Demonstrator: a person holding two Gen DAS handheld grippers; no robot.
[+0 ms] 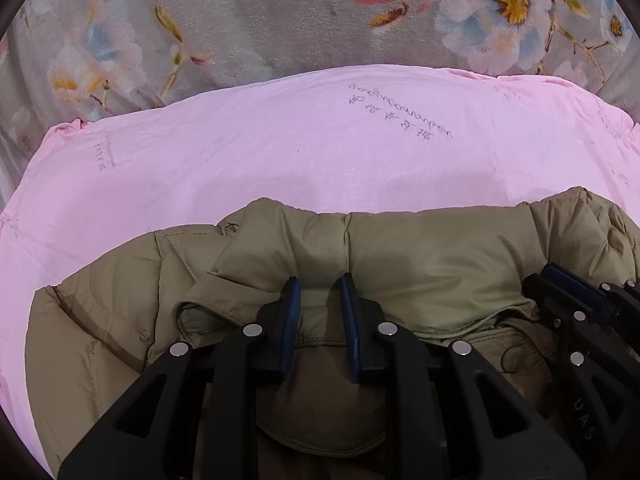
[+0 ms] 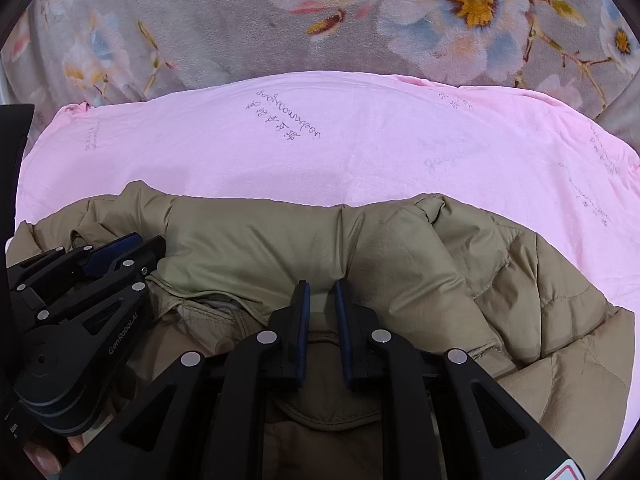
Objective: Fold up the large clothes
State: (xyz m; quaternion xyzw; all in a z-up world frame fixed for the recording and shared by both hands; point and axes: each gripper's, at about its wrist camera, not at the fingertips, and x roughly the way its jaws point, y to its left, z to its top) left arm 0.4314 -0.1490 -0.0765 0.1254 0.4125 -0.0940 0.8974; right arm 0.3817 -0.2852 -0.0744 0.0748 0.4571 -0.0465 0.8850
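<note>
A khaki padded jacket (image 1: pixel 420 264) lies bunched on a pink sheet (image 1: pixel 280 152); it also shows in the right wrist view (image 2: pixel 280 248). My left gripper (image 1: pixel 320 286) sits over a folded edge of the jacket with its blue-padded fingers a narrow gap apart, fabric between them. My right gripper (image 2: pixel 320 292) sits the same way on the jacket edge, fingers close together with cloth in the gap. Each gripper shows in the other's view: the right one at the right edge (image 1: pixel 568 288), the left one at the left edge (image 2: pixel 116 252).
A grey floral blanket (image 1: pixel 280 12) lies beyond the pink sheet (image 2: pixel 400 140). The sheet has faint printed writing. A thumb (image 2: pixel 48 460) shows at the bottom left of the right wrist view.
</note>
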